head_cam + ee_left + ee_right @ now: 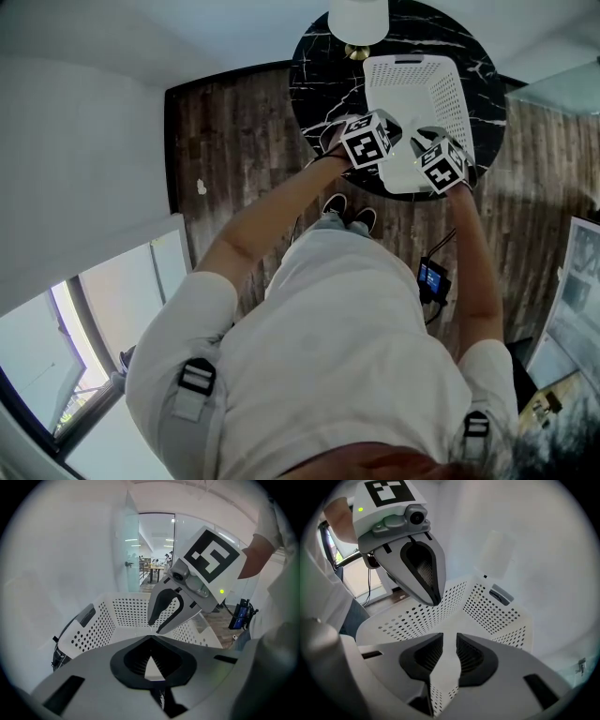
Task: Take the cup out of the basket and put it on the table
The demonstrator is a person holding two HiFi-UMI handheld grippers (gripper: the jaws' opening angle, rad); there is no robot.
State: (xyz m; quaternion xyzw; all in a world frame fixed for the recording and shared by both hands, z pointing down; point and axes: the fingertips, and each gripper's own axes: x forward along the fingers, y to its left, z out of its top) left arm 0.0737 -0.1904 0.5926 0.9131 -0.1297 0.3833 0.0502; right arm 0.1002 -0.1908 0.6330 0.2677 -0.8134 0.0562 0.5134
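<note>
While your two grippers hover side by side over the near end of the white perforated basket (452,94), what looks like the cup (358,19) stands outside it, on the black marble table (319,84) just past the basket's far end. From the right gripper view it shows as a pale shape beyond the far wall; I can't tell whether it touches the basket. Inside the basket you can see only bare white floor and dotted walls, as far as both gripper views reach.

Your left gripper (150,638) has its jaws brought together, tips meeting, with nothing clamped. Your right gripper (450,641) has its jaws a narrow slit apart, and only the basket floor shows through the gap. Each gripper appears in the other's view, tilted down and pointing into the basket. Both your forearms reach forward and converge at the table's near edge.
</note>
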